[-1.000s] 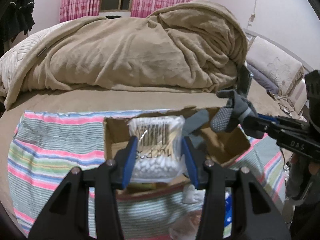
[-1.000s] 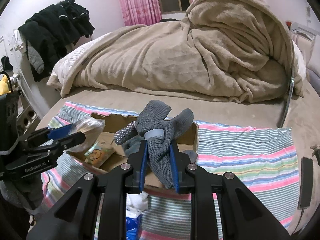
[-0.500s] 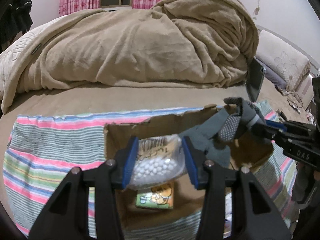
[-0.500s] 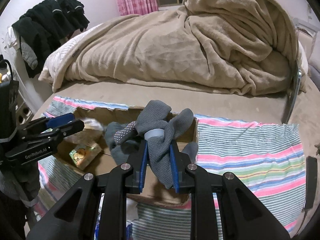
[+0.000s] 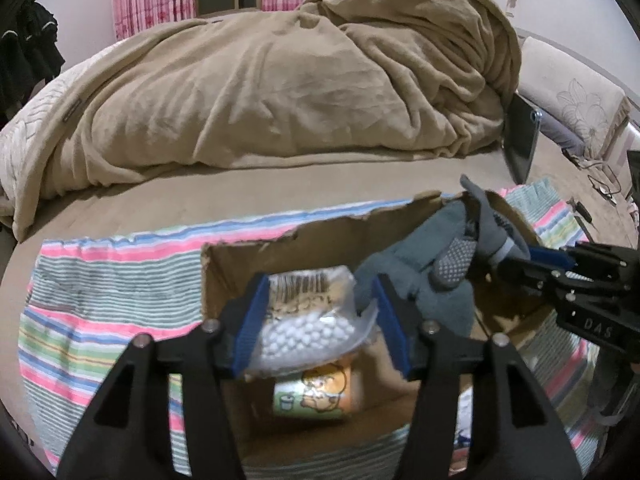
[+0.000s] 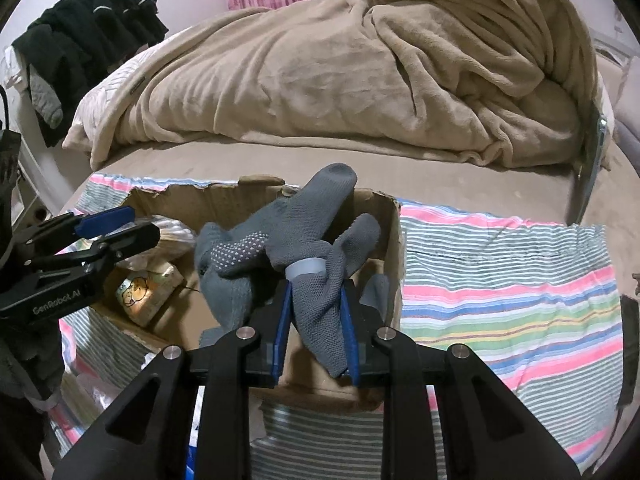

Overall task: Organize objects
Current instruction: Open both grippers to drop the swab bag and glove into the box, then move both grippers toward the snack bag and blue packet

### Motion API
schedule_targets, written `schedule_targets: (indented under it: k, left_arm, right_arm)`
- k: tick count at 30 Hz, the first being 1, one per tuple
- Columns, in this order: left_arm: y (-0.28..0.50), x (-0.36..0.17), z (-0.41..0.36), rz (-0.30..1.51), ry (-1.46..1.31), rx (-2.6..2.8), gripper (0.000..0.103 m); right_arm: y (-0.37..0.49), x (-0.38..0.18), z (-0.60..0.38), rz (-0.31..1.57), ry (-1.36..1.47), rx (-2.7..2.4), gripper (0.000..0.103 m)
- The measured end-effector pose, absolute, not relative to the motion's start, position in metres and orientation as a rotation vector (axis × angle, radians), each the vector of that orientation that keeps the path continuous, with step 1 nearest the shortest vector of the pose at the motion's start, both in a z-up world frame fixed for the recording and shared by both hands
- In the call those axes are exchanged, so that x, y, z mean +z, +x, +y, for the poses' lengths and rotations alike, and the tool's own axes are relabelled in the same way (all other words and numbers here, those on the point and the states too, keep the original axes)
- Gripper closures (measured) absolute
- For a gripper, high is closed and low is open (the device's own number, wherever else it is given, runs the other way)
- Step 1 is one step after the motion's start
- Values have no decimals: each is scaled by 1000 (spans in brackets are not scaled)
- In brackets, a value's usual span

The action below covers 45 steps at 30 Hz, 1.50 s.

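Cardboard box (image 5: 240, 272) now fills both views: over the last second I've carried both loads from above its rim down inside. My left gripper (image 5: 320, 320) stays clamped on the cotton-swab bag (image 5: 312, 320), low over the cartoon-printed packet (image 5: 316, 396) on the box floor. My right gripper (image 6: 316, 328) still pinches the grey socks (image 6: 292, 248), dangling inside. Releasing looks next.

Matt torn cardboard box (image 5: 240, 264); inside it a glossy clear plastic swab bag (image 5: 316, 320); above it knitted grey cloth socks (image 6: 304, 248) with rubbery dots.
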<state>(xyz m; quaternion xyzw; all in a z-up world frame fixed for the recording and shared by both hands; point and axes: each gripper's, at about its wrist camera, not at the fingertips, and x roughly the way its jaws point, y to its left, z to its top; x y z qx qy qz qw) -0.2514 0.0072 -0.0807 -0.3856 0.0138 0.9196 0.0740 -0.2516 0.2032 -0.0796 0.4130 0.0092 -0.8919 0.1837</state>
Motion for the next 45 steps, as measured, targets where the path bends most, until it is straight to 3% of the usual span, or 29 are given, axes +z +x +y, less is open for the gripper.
schedule_targets:
  k: [3, 7, 12, 13, 15, 24, 29, 45]
  left_arm:
    - [-244, -74, 8, 34, -1147, 2759, 47]
    - [-231, -64, 6, 6, -1128, 2770, 47]
    - [-211, -48, 1, -33, -1099, 2790, 45]
    - [-207, -45, -1, -39, -1093, 2791, 41]
    - [-197, -39, -4, -63, -1079, 2798, 23]
    - [-158, -16, -10, -104, -1035, 2821, 22]
    - [-139, -13, -10, -125, -1036, 2806, 22]
    - [-109, -44, -4, -186, -1144, 2748, 22]
  right_arm:
    - [-244, -71, 205, 9, 1134, -2527, 63]
    - [-233, -60, 206, -3, 1099, -2540, 41]
    - [-216, -47, 206, -11, 1073, -2548, 41]
    - [-212, -44, 206, -11, 1069, -2550, 41]
    - [-205, -39, 206, -10, 1060, -2555, 41]
    - [-172, -22, 206, -7, 1023, -2565, 40]
    - [-157, -17, 209, -12, 1017, -2572, 34]
    - [-133, -30, 209, -1, 1065, -2545, 33]
